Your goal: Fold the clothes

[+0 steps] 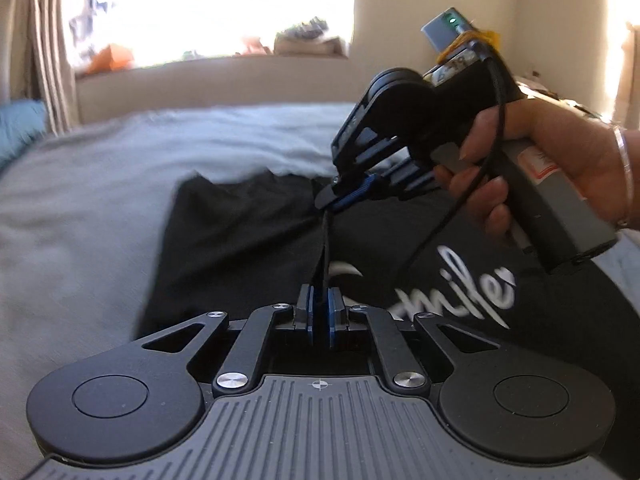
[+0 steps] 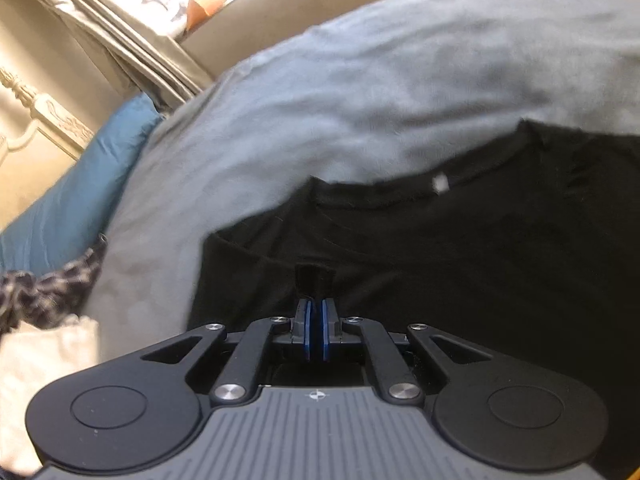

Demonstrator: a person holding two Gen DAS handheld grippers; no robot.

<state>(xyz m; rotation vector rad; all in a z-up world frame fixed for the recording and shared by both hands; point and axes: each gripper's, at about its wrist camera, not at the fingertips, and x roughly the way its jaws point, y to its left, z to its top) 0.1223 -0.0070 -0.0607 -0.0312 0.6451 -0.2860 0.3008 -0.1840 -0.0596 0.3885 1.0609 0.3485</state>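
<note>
Black shirt [image 1: 248, 240] lies spread on the grey blanket [image 1: 80, 200] of the bed. Left gripper [image 1: 320, 300] and right gripper [image 2: 315, 280] each pinch a fold of its cloth.

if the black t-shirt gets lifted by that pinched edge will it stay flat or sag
The black t-shirt will probably sag: it already lies soft on the grey bedspread, and the fold between the left gripper and the right gripper hangs as a thin limp ridge. It looks light. Against the fuzzy bedspread it may drag rather than slide.
</note>
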